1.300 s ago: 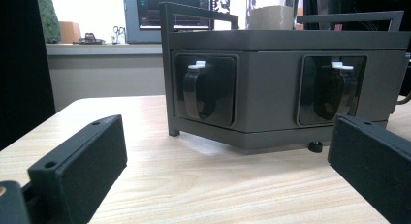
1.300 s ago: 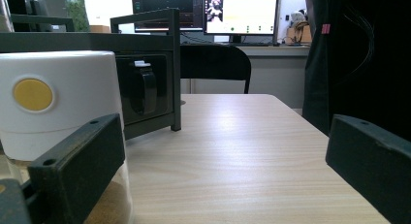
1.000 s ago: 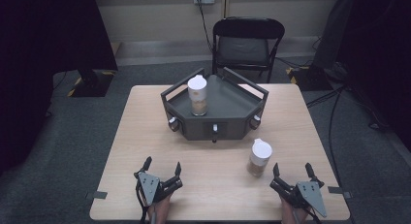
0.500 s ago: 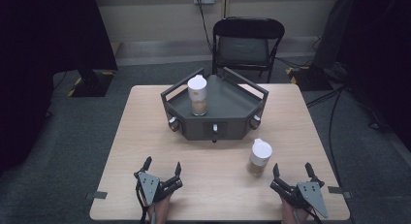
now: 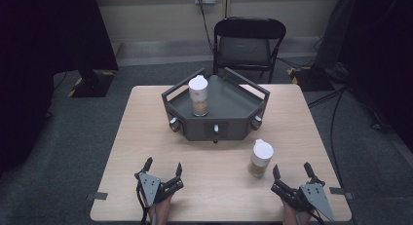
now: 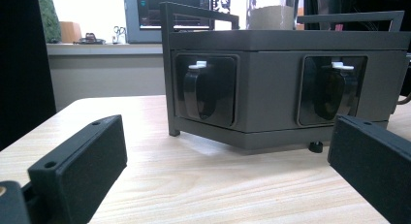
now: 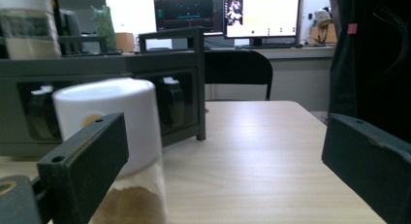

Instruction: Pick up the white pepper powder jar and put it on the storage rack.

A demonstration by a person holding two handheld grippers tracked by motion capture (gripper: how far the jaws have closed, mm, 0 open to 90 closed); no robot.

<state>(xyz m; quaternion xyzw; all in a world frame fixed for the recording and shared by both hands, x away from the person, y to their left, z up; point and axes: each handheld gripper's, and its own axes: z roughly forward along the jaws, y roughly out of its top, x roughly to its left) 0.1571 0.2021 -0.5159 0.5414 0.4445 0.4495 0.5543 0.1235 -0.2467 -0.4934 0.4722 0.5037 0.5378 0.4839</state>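
Two unlabelled white-capped jars [image 5: 261, 159]

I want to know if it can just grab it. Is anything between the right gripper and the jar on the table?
No. In the high view, only bare table lies between the right gripper and the white-lidded jar just ahead of it.

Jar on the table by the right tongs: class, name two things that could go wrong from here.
1. The jar is tall and narrow and stands just left of the open right tongs, not between the jaws; a sideways approach might tip it.
2. The grey tray has raised rails, which a carried jar might clip.
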